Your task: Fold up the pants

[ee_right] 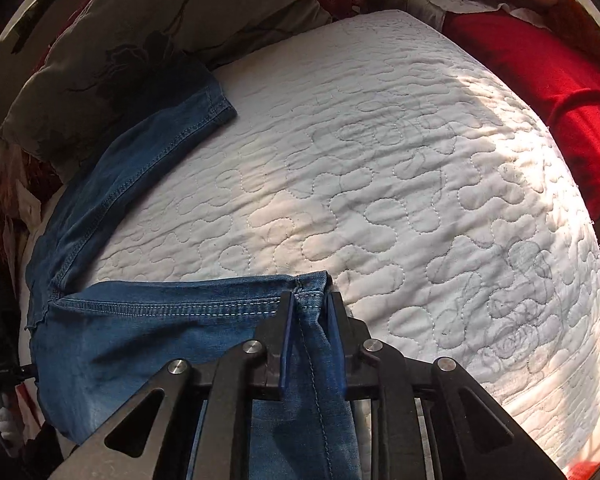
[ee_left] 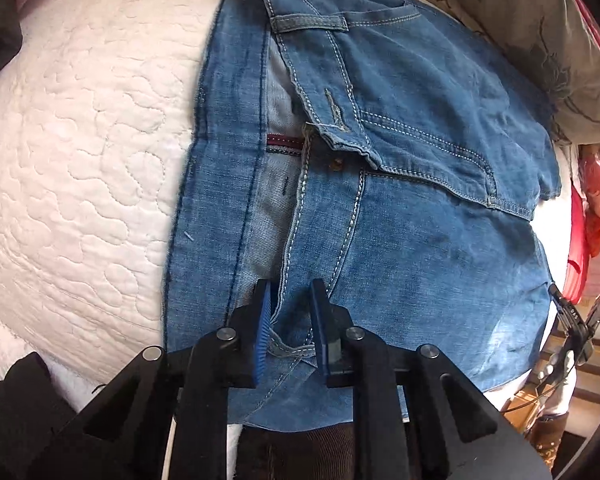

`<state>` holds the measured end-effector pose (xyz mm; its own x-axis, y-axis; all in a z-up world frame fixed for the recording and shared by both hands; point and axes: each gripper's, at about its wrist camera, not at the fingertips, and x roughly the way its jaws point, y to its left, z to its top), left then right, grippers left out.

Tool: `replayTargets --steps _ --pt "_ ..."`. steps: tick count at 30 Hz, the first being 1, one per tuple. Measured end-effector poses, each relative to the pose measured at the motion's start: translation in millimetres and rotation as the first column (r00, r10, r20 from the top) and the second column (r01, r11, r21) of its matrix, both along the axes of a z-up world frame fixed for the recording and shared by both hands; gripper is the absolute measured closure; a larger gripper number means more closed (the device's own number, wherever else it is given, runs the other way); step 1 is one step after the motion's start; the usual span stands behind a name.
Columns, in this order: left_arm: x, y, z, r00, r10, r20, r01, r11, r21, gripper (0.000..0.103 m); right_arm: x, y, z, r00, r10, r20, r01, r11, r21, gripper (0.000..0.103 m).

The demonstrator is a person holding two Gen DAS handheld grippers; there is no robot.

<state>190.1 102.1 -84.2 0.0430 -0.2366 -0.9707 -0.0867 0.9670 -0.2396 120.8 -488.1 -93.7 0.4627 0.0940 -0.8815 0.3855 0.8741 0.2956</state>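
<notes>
Below, the white quilted bed cover [ee_right: 380,184] carried the faded blue denim pants [ee_left: 400,208], waistband open and one leg angled away. Both clamped narrowly on denim: the left tool [ee_left: 290,312] at the fly seam, the right tool [ee_right: 310,316] on a leg's hem.

Jeans [ee_left: 400,208] run under the left gripper [ee_left: 290,300] and off the bottom edge, so their near hem is unseen; the fabric pinched between the blue pads [ee_left: 262,320] is partly covered; beyond the jeans, a small black device [ee_left: 576,320] bears lettering too small to read; in the right wrist view the jeans pass beneath the right gripper [ee_right: 310,300], lower part hidden; red cloth [ee_right: 540,92] cut by the rim.
</notes>
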Motion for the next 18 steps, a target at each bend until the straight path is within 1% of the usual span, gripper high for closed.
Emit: replayTargets --steps 1,2,4,5,6,7,8,9,10,11,13,14,16,17,18 --pt "0 9 4 1.0 0.011 0.003 -0.011 0.999 -0.03 0.085 -1 -3 5 1.0 -0.018 0.011 0.018 1.0 0.005 0.08" --pt "1 20 9 1.0 0.027 0.015 -0.026 0.998 -0.058 0.085 -2 -8 12 0.999 -0.032 0.029 0.032 0.999 0.013 0.076" --pt "12 45 20 0.996 0.074 0.041 -0.07 0.993 -0.092 0.085 1 -15 27 0.997 -0.042 0.065 0.041 0.999 0.016 0.071" --pt "22 56 25 0.994 0.1 0.043 -0.094 0.989 -0.114 0.081 6 -17 35 0.996 -0.036 0.077 0.035 0.999 0.012 0.067" --pt "33 66 29 0.99 0.132 0.044 -0.125 0.982 -0.142 0.072 12 -18 42 0.996 -0.031 0.085 0.031 1.0 0.003 0.065" --pt "45 75 34 0.985 0.166 0.052 -0.155 0.974 -0.168 0.066 21 -18 49 0.995 -0.026 0.093 0.026 1.0 -0.008 0.064" --pt "57 81 38 0.978 0.199 0.063 -0.184 0.965 -0.186 0.051 32 -16 56 0.995 -0.016 0.101 0.017 1.0 -0.009 0.06" --pt "70 85 43 0.971 0.227 0.072 -0.209 0.957 -0.201 0.039 42 -14 61 0.994 -0.01 0.109 0.011 1.0 -0.006 0.059" --pt "83 87 46 0.965 0.252 0.079 -0.23 0.95 -0.212 0.037 55 -12 66 0.993 -0.004 0.121 0.004 1.0 0.004 0.058" --pt "96 87 48 0.96 0.267 0.082 -0.243 0.943 -0.227 0.037 70 -9 69 0.991 0.005 0.133 -0.008 1.0 0.021 0.054" --pt "123 85 46 0.96 0.271 0.069 -0.246 0.936 -0.253 0.037 102 -2 74 0.988 0.018 0.152 -0.024 0.999 0.036 0.053" --pt "135 75 44 0.958 0.278 0.063 -0.254 0.933 -0.254 0.037 117 2 75 0.987 0.031 0.159 -0.038 0.998 0.043 0.052" --pt "156 65 37 0.96 0.276 0.053 -0.255 0.935 -0.247 0.037 153 12 75 0.981 0.065 0.181 -0.073 0.997 0.036 0.051" --pt "165 54 33 0.962 0.268 0.049 -0.249 0.94 -0.234 0.037 170 17 74 0.98 0.082 0.182 -0.087 0.996 0.019 0.048" --pt "170 53 31 0.965 0.259 0.048 -0.243 0.944 -0.221 0.037 189 23 72 0.978 0.1 0.182 -0.101 0.995 -0.002 0.046"
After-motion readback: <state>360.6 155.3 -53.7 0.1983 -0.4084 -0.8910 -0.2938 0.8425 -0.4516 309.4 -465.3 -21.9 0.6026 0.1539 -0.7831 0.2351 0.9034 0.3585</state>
